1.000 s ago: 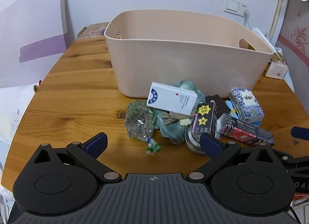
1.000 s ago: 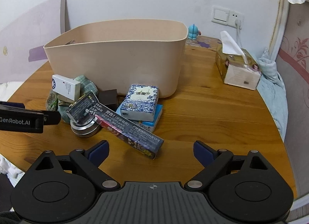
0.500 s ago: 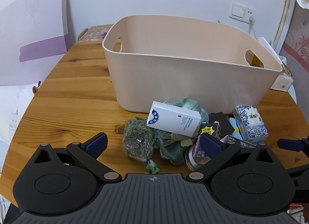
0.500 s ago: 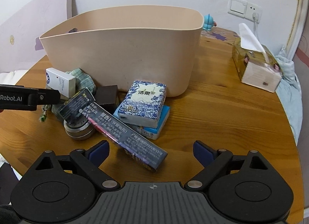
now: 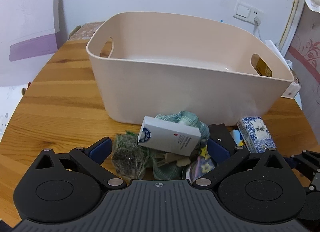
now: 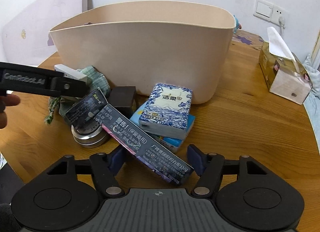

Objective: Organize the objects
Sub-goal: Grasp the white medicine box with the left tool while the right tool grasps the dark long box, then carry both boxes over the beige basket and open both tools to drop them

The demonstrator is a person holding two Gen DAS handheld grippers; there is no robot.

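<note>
A beige plastic bin [image 5: 190, 83] stands on the round wooden table [image 5: 50, 116]; it also shows in the right wrist view [image 6: 144, 57]. A pile lies in front of it. My left gripper [image 5: 159, 148] is open, its fingers on either side of a white box [image 5: 170, 138], a green cloth [image 5: 180, 119] and a clear bag of dried herbs [image 5: 130, 156]. My right gripper [image 6: 157, 159] is open around the near end of a long dark carton [image 6: 146, 144]. A blue-white tissue pack [image 6: 166, 109] lies on a blue pack [image 6: 172, 140]. A round tin [image 6: 89, 136] sits under the carton.
A tissue box [image 6: 284, 71] stands at the table's right edge. A small dark box [image 6: 123, 98] lies against the bin. A purple-white board [image 5: 28, 31] leans on the wall at left. A wall socket [image 6: 270, 10] is behind.
Both grippers have moved forward and down into the pile. The left one now straddles the white box and herbs; the right one now straddles the carton's near end and has narrowed somewhat.
</note>
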